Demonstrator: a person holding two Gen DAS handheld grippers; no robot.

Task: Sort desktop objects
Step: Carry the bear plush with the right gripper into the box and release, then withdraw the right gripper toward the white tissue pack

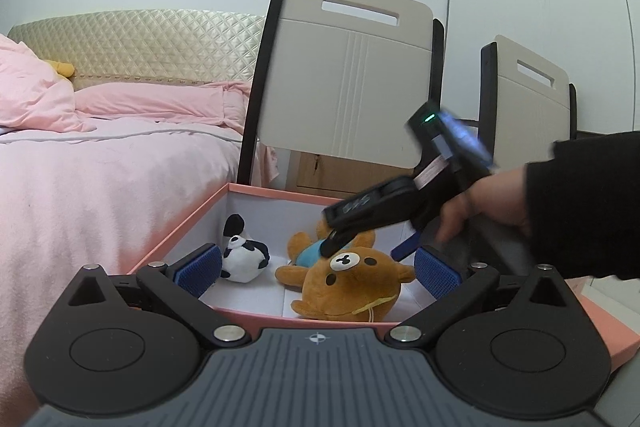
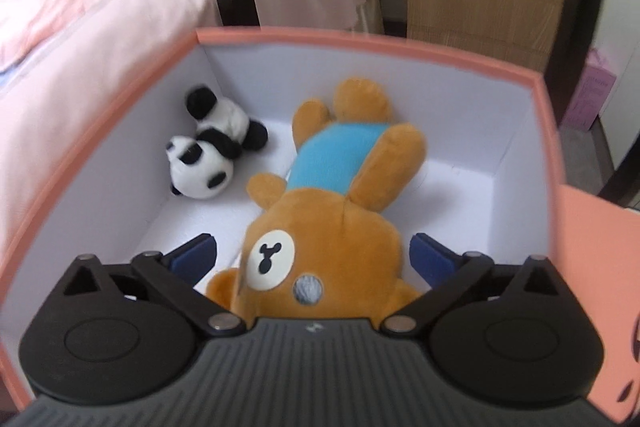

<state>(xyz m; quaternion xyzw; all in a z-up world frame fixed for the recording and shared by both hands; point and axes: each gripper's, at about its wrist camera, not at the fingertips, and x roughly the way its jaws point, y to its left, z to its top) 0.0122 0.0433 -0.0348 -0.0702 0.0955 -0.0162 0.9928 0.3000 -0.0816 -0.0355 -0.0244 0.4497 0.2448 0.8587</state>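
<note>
Looking down through the right wrist view, I see my right gripper [image 2: 314, 259] spread wide with its blue ribbed pads standing clear on either side of the brown bear [image 2: 320, 227], so the claw is released and nothing is pinched. The bear is soft plush, rounded and floppy, lying on its back with its head toward the bottom centre of the frame; it has a cream oval muzzle with a black nose, a sky-blue band across the belly, and one grey fuzzy patch on the head (an eye, I think, though the blur makes it hard to say). It lies on the smooth white floor of the box [image 2: 360, 41], a stiff square carton with salmon-pink outside and rim.

At centre left of that view, tucked in the far left corner of the box, lies the small panda [image 2: 212, 151], black and white pile, curled on its side and apart from the bear.

In the left wrist view my left gripper [image 1: 318, 271] hangs just over the near rim, jaws apart and empty. A hand in a black sleeve [image 1: 592, 203] comes in from the right. Pink quilted bedding [image 1: 100, 167] fills the left of the frame, and two pale slab-backed chairs [image 1: 352, 75] stand behind the box.
</note>
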